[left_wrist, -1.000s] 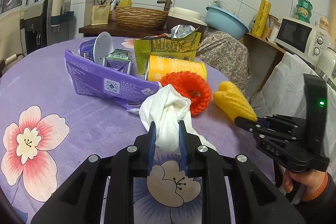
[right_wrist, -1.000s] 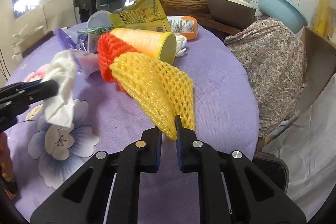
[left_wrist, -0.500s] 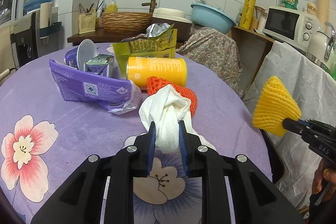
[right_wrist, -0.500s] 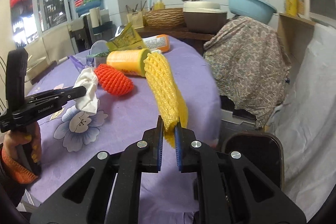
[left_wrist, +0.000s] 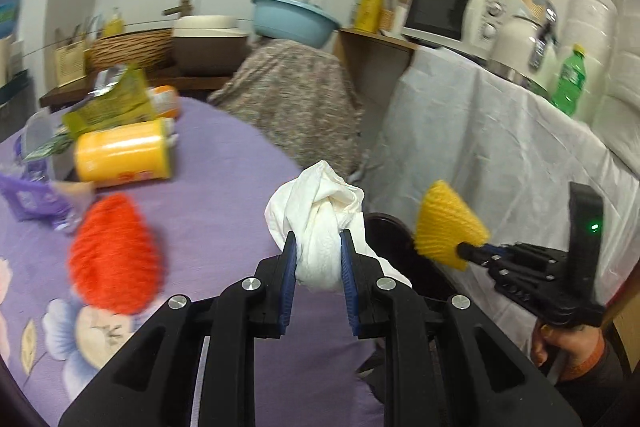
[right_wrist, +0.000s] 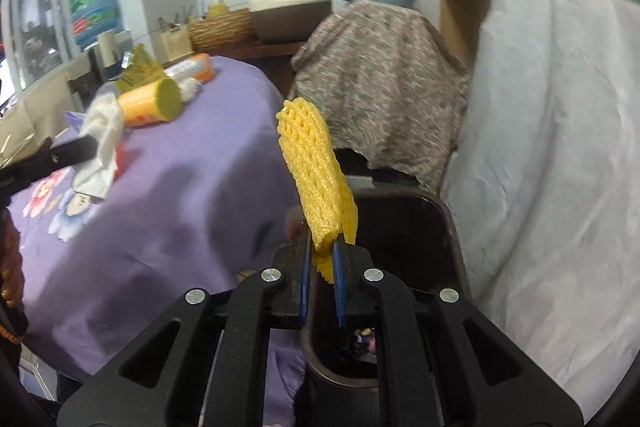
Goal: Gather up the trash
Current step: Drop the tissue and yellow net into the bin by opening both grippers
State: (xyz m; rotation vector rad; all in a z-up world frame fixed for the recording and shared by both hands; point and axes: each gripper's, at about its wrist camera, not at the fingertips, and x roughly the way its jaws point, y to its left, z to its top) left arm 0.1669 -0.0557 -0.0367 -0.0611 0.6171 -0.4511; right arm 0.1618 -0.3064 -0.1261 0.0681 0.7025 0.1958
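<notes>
Nearby, at left of the left wrist view, a red foam net (left_wrist: 114, 255) and a toppled yellow can (left_wrist: 122, 155) lie on the purple floral table (left_wrist: 224, 167). Centre frame, the left hand-held gripper (left_wrist: 318, 259) pinches a white tissue wad (left_wrist: 318, 219). The right hand-held gripper (right_wrist: 320, 263) clamps a yellow foam net (right_wrist: 312, 179) above the dark trash bin (right_wrist: 452, 239), beside white-draped furniture (right_wrist: 560, 147).

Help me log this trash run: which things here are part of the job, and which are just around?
Job: white tissue in left gripper; yellow foam net in right gripper; bin; orange foam net; yellow can.

Around: microwave, blue basin, green bottle.
</notes>
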